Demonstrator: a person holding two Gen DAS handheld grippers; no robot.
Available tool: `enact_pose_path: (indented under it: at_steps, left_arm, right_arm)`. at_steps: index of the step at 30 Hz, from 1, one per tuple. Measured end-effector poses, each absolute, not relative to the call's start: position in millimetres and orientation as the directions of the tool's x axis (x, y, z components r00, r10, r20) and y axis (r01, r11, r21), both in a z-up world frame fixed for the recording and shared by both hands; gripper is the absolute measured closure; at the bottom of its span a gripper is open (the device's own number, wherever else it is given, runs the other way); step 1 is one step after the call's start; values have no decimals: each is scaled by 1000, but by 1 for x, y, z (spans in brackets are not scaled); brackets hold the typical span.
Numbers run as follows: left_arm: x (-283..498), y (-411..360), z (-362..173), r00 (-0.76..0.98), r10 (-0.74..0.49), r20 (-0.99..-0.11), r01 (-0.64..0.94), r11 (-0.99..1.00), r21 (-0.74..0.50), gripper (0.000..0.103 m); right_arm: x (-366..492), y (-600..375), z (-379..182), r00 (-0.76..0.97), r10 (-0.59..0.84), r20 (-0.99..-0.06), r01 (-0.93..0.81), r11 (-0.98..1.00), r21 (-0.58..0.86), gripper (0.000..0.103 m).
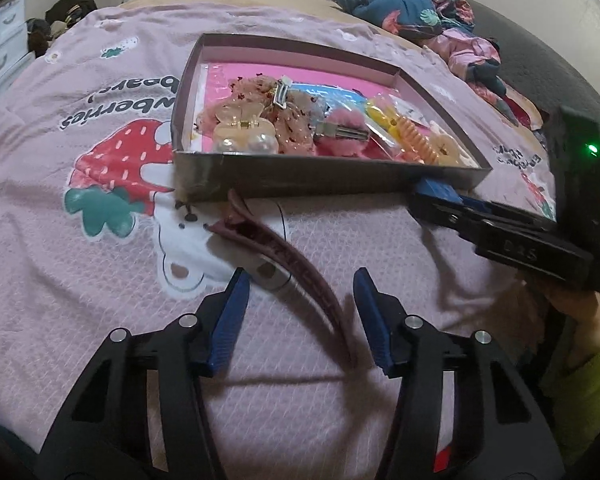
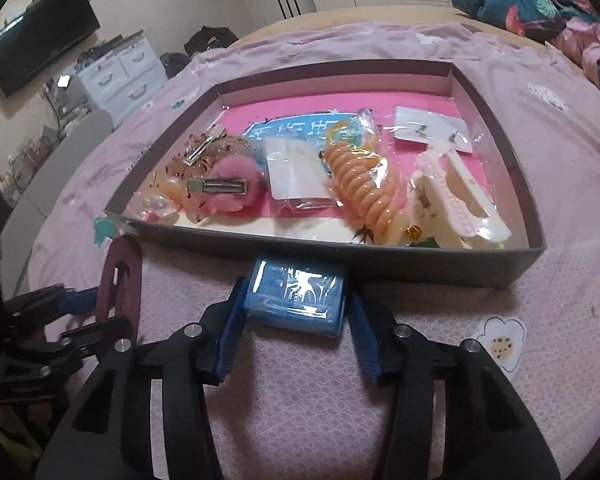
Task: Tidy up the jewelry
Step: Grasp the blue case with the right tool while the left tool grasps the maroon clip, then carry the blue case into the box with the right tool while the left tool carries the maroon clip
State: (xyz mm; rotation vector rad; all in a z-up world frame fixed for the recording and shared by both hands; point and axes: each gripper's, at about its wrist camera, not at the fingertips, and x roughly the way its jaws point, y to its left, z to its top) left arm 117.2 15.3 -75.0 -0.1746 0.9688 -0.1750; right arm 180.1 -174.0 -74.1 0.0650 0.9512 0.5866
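Note:
A shallow grey box (image 1: 332, 176) with a pink floor lies on the pink bedspread and holds hair clips, an orange spiral tie (image 2: 360, 184) and a pink fluffy clip (image 2: 228, 190). A dark red hair clip (image 1: 284, 256) lies on the bedspread in front of the box, between the fingers of my open left gripper (image 1: 300, 292), untouched. My right gripper (image 2: 296, 312) has its fingers on both sides of a small blue wrapped packet (image 2: 296, 296) by the box's front wall (image 2: 380, 264); whether they press it is unclear. The right gripper also shows in the left wrist view (image 1: 432, 200).
Crumpled floral clothes (image 1: 420, 4) lie at the far right of the bed. White drawers (image 2: 120, 72) and a wall TV (image 2: 40, 40) stand beyond the bed's left side. A white claw clip (image 2: 452, 200) lies at the box's right end.

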Motion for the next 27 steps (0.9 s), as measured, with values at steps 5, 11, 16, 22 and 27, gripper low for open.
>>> enact_pose_path:
  at_steps: [5, 11, 16, 22, 27]
  left_arm:
    - [123, 12, -80, 566, -199, -800, 48, 977, -210, 82]
    - [113, 5, -73, 577, -199, -792, 88, 979, -182, 95]
    - [103, 2, -61, 595, -212, -776, 118, 977, -176, 99]
    - [91, 0, -38, 623, -241, -744, 155, 971, -184, 99]
    - [86, -6, -13, 658, -259, -707, 184, 966, -183, 99]
  right_arm:
    - [168, -182, -65, 448, 519, -728, -450, 834, 318, 56]
    - [149, -196, -41, 467, 554, -689, -469, 816, 338, 56]
    - [136, -206, -21, 495, 568, -657, -486, 808, 333, 56]
    - [121, -216, -5, 514, 582, -630, -506, 799, 325, 56]
    - [111, -221, 12, 537, 589, -603, -524, 794, 309, 56]
